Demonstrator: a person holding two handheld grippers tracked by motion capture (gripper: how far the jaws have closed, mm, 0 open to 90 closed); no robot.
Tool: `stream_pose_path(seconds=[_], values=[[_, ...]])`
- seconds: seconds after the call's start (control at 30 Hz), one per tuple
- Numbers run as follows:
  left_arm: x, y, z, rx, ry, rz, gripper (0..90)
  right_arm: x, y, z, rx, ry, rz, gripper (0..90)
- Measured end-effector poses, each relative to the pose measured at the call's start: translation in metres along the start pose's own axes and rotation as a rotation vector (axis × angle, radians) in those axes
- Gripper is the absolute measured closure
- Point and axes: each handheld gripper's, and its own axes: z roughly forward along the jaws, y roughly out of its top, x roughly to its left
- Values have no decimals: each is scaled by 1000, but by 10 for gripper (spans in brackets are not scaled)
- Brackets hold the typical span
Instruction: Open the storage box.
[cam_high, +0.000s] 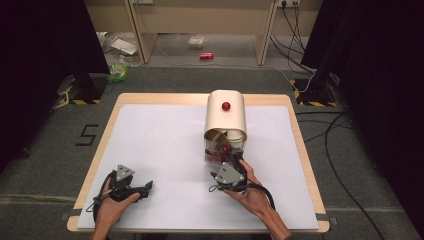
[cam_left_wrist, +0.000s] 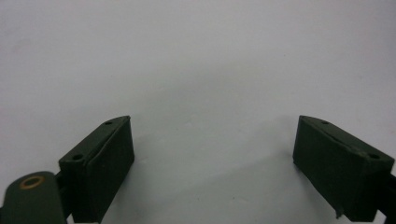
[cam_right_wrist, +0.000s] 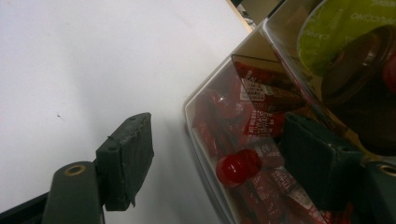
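I am working a dispenser box (cam_high: 226, 120) that stands at the centre of the high view, on the far half of the white counter (cam_high: 165, 150). It has a cream rounded hood with a red knob (cam_high: 226, 106) on top, and a clear drawer (cam_high: 222, 150) at its near end.

My right hand-held gripper (cam_high: 235, 164) sits just below centre, right up against that clear drawer. Its jaws stand apart, released, gripping nothing. I judge this to be the reaching step: lining the jaws up on the small red knob (cam_right_wrist: 238, 167) on the drawer front. The next move calls for easing forward so the knob sits between the two pads, then closing gently and pulling straight, since the box looks light and may slide.

My left hand-held gripper (cam_high: 142, 188) rests at the lower left of the high view, well apart from the box, also released with jaws wide.

The right gripper view gives what the high view cannot: red sachets (cam_right_wrist: 261, 126) packed behind the clear wall, and a green-labelled round lid (cam_right_wrist: 341, 37) at the upper right. One pad is at the lower left over bare counter, the other at the lower right in front of the drawer, with the knob between them but nearer the right pad.

The left gripper view shows two dark pads (cam_left_wrist: 100, 163) over plain white counter.

The high view alone shows the whole hood and both of my hands.
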Motion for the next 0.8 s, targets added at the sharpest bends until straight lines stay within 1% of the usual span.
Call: stream_pose_path(seconds=[0.07,0.13,0.17,0.27,0.4,0.57,0.63,0.67,0.7,0.73,0.77,0.8], values=[[0,0,0,0,0,-1,118,-1,0,-1,-1,14,24,269],[0,0,0,-1,-1,-1,118,-2,0,-2,-4,20,29,269],[0,0,0,0,-1,-1,118,-3,1,-4,-3,35,33,269],[0,0,0,0,0,0,118,-3,1,-7,-6,54,49,269],[0,0,0,0,0,0,118,-3,2,-13,-16,93,85,282],[0,0,0,0,0,0,118,-4,2,-20,-25,135,118,299],[0,0,0,0,0,0,118,-4,2,-22,-29,151,130,302],[0,0,0,0,0,0,118,-4,2,-22,-29,151,130,302],[0,0,0,0,0,0,118,-4,1,-24,-38,167,145,311],[0,0,0,0,0,0,118,-4,1,-24,-38,167,145,311],[0,0,0,0,0,0,118,-5,1,-26,-43,181,156,317],[0,0,0,0,0,0,118,-5,1,-27,-43,183,158,321]])
